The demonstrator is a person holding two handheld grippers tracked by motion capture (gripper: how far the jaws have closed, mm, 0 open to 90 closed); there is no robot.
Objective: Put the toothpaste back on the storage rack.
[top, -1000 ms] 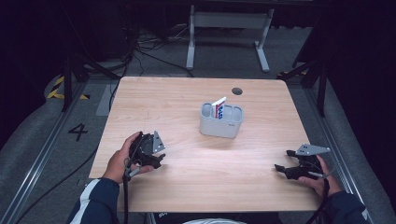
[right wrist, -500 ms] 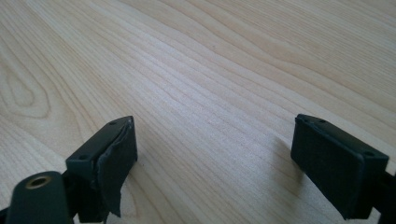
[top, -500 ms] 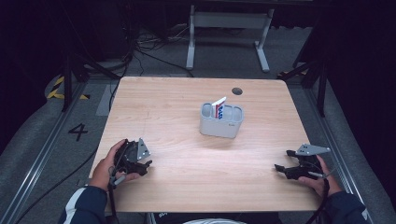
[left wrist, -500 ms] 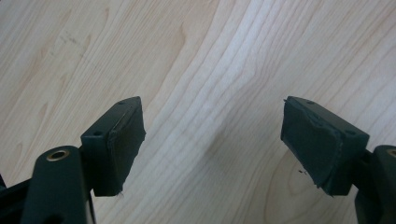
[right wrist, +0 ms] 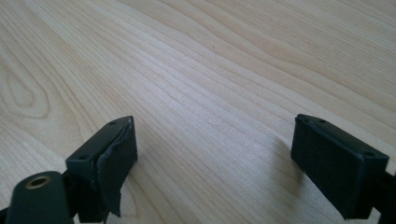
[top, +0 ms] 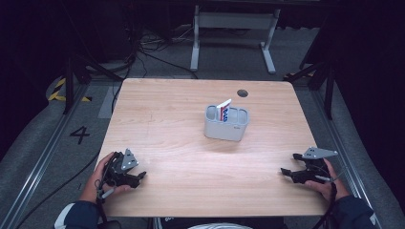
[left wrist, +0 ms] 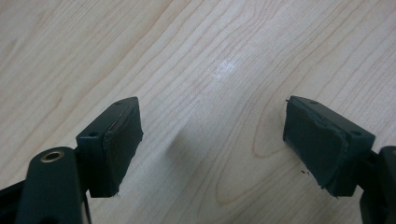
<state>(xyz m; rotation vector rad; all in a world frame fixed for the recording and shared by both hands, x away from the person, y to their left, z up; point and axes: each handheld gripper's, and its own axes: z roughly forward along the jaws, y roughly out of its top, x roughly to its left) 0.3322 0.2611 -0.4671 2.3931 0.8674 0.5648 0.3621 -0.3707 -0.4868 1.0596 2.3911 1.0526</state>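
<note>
Overhead, the high view shows a grey holder [top: 226, 123] standing upright near the middle of the table [top: 167, 109], toward its far half, with a white-and-blue-red card pack [top: 223, 110] leaning out of its left compartment. Both grippers rest at the near edge — the left gripper [top: 138, 177] at the near-left corner, the right gripper [top: 286, 171] at the near-right. From each, the holder lies forward and inward, well apart; it sits a little right of the table's centre line, so I judge the right hand somewhat nearer, though the pack's side faces the left. The pack's long axis runs upward, tilted to the right.

Next, the left gripper view: its jaws stand apart over bare wood, nothing between the pads [left wrist: 116, 149], and they have just been opening a little further.

Lastly, the right gripper view — jaws likewise spread wide, empty, hovering low over plain grain with the pads [right wrist: 114, 172] clear of anything.

Any reach for the pack would have to travel away from the person and toward the middle.
</note>
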